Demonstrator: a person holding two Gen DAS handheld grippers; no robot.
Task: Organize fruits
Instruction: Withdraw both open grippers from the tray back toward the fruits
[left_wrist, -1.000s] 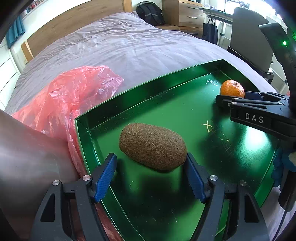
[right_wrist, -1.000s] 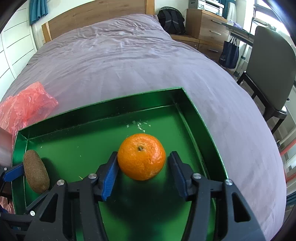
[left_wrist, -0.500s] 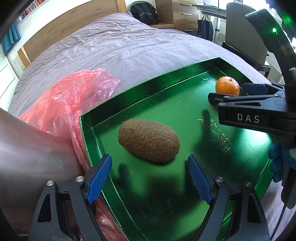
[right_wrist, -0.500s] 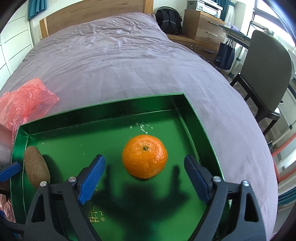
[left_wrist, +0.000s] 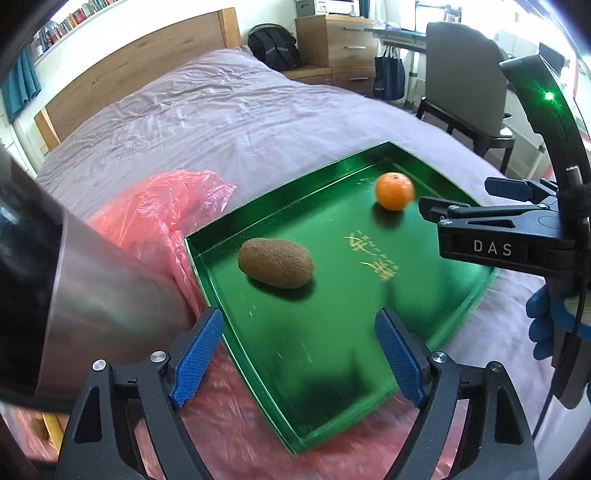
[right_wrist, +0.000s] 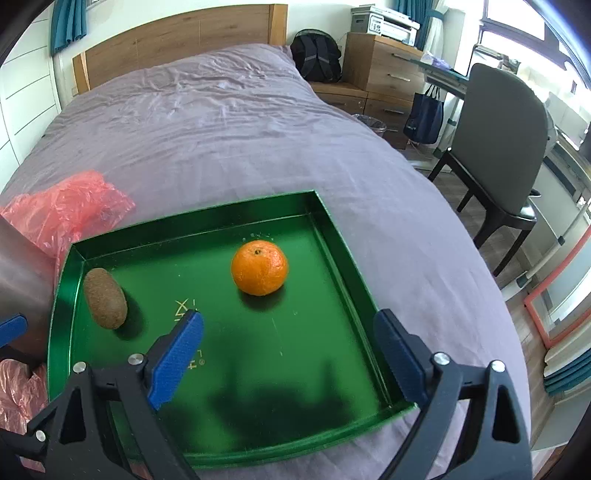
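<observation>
- Your left tongs (left_wrist: 299, 354) stand released with nothing between the blue pads (left_wrist: 197, 354); the kiwi (left_wrist: 275, 263) lies ahead of them on the floor of the green tray (left_wrist: 207, 273), clear of both pads
- Your right tongs (right_wrist: 290, 356) are spread wide and grasp nothing; the orange (right_wrist: 259, 267) sits ahead of them, a little left of the midline, apart from either pad
- From the right tongs, the kiwi (right_wrist: 105, 298) lies off to the left near the tray's left wall (right_wrist: 61, 314); the two fruits are well apart
- The tray rests on a bed (right_wrist: 221, 133) with a purple cover; a red plastic bag (left_wrist: 159, 206) lies crumpled left of the left tongs, touching the tray's left edge
- A gloved hand (left_wrist: 543, 325) holds the right tongs at the right edge of the left view
</observation>
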